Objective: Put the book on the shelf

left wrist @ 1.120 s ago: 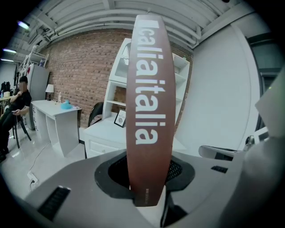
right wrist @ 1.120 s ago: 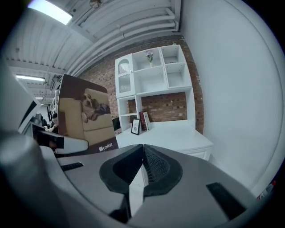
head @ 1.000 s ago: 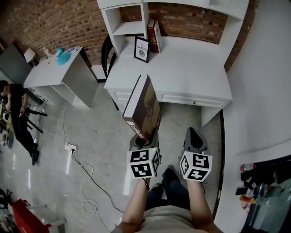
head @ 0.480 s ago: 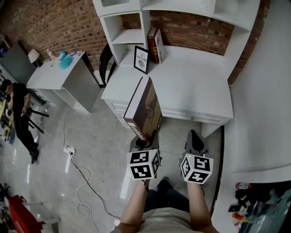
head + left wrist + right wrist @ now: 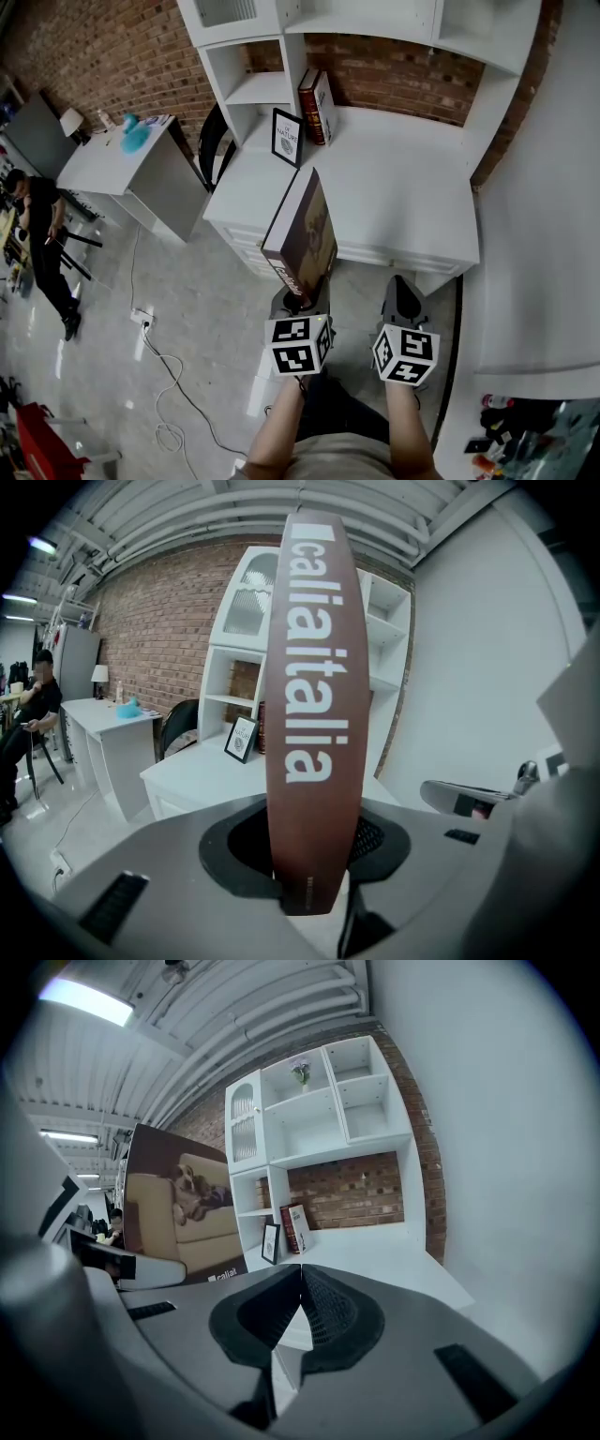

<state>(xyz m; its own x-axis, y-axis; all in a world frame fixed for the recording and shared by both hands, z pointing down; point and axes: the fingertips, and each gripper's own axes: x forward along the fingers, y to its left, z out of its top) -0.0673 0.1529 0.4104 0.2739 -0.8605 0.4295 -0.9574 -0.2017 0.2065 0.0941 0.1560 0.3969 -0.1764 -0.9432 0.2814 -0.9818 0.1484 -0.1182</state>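
Note:
A large book (image 5: 302, 234) with a brown spine and a sofa-and-dog cover stands upright in my left gripper (image 5: 298, 302), just before the front edge of the white desk (image 5: 394, 187). In the left gripper view the spine (image 5: 312, 714) rises between the jaws of the left gripper (image 5: 309, 860), which are shut on its lower end. My right gripper (image 5: 403, 292) hangs beside it to the right, its jaws shut with nothing in them; its tips meet (image 5: 301, 1269). The white shelf unit (image 5: 253, 56) stands on the desk, against the brick wall. The book's cover (image 5: 183, 1208) shows at the left of the right gripper view.
Two upright books (image 5: 317, 106) and a framed picture (image 5: 286, 137) stand on the desk by the shelf unit. A black chair (image 5: 214, 131) and a white side table (image 5: 122, 159) are to the left. A seated person (image 5: 37, 225) and a floor cable (image 5: 155, 328) lie further left.
Both grippers and the held book have moved forward toward the desk; the book's top now overlaps the desk's front edge. The jaws look unchanged.

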